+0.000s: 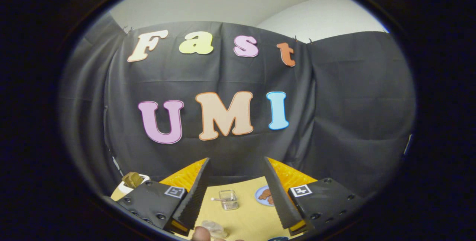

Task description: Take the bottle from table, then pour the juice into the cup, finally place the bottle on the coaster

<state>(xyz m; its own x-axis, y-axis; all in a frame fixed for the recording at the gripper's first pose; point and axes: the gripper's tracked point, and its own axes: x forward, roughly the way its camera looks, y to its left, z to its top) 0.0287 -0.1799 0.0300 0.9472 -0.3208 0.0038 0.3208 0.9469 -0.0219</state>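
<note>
Fingers of the gripper (pixel 235 196) stand wide apart, holding nothing, raised above a tan table (pixel 245 218) that meets the black cloth wall of the booth. Between the fingers, a little way ahead, a small clear glass cup (pixel 228 199) sits upright on the table, with a thin stick poking out of its side. Just beside the right finger lies a round blue coaster (pixel 264 195) with a brown picture, partly hidden by that finger. Close to the camera, between the finger bases, a clear rounded object, perhaps the bottle (pixel 215 229), shows blurred, with a fingertip (pixel 201 233) of a person touching it.
</note>
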